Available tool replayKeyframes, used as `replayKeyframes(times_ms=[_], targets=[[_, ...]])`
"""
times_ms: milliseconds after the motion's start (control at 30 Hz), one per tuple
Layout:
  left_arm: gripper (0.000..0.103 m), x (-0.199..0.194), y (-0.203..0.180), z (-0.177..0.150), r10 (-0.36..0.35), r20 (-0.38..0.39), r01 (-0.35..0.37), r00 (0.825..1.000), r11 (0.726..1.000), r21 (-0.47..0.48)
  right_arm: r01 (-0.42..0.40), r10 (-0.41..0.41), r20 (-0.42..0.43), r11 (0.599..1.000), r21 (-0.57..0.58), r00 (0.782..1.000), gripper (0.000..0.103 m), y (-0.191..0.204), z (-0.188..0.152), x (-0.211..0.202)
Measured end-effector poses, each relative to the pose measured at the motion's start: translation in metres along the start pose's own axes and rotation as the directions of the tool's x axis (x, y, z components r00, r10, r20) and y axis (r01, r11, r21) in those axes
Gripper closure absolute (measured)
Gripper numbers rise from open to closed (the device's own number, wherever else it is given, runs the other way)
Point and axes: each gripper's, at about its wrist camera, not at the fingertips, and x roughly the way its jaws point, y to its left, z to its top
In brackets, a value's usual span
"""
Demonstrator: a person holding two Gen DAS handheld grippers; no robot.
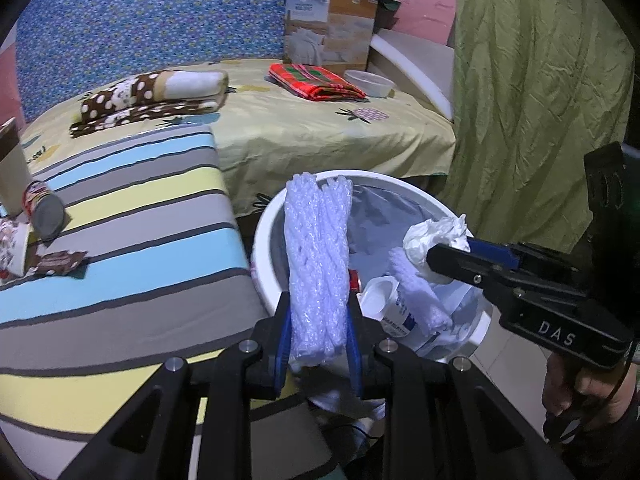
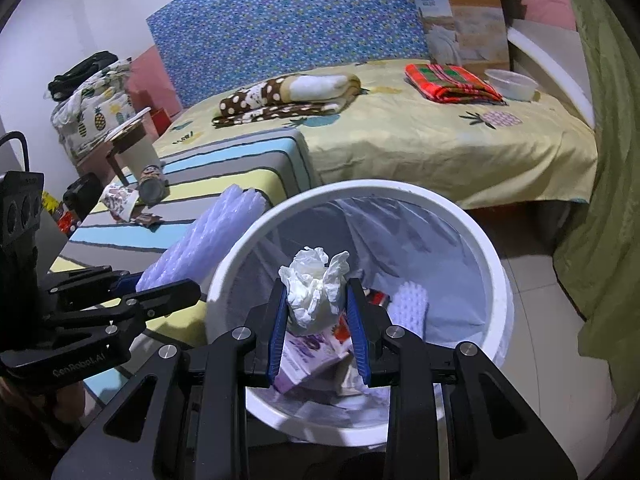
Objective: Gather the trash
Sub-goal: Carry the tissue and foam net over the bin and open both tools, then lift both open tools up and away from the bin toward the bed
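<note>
My left gripper (image 1: 318, 312) is shut on a white foam net sleeve (image 1: 318, 248) and holds it upright over the near rim of the white trash bin (image 1: 264, 276). My right gripper (image 2: 316, 304) is shut on a crumpled white tissue (image 2: 314, 284) above the bin's opening (image 2: 496, 268). The bin has a plastic liner and holds a yogurt cup (image 1: 386, 298), another foam piece (image 2: 408, 306) and cartons. The right gripper also shows in the left wrist view (image 1: 448, 256), the left gripper in the right wrist view (image 2: 176, 292).
A striped table (image 1: 132, 248) to the left holds a lying can (image 1: 46, 210), a paper cup (image 2: 118, 202), a wrapper (image 1: 60, 262) and a tall cup (image 2: 136, 152). Behind is a bed (image 1: 320, 132) with folded blankets, a bowl and a box. A green curtain (image 1: 540, 100) hangs right.
</note>
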Motion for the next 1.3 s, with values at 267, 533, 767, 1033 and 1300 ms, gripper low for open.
replayKeyframes(times_ms=[267, 533, 767, 1033, 1300], targets=[[0.071, 0.021, -0.002, 0.006, -0.043, -0.024, 0.043, 0.999, 0.999, -0.007, 0.017, -0.016, -0.038, 0.999, 0.031, 0.999, 0.068, -0.012, -0.001, 0.011], [0.052, 0.021, 0.003, 0.006, -0.074, -0.006, 0.074, 0.997, 0.997, -0.039, 0.039, -0.038, -0.031, 0.999, 0.034, 0.999, 0.058, -0.015, -0.001, 0.008], [0.052, 0.008, 0.005, 0.003, -0.068, 0.015, 0.069, 0.998, 0.997, -0.046, 0.053, -0.053, -0.012, 0.999, 0.008, 0.999, 0.058, -0.006, 0.001, 0.0], [0.052, -0.015, 0.008, -0.003, -0.048, 0.048, 0.051, 0.998, 0.997, -0.051, 0.048, -0.046, 0.032, 0.998, -0.036, 0.998, 0.058, 0.011, 0.004, -0.015], [0.052, -0.039, 0.015, -0.009, -0.035, 0.083, 0.041, 0.996, 0.997, -0.069, 0.039, -0.035, 0.067, 0.997, -0.07, 0.997, 0.058, 0.028, 0.006, -0.028]])
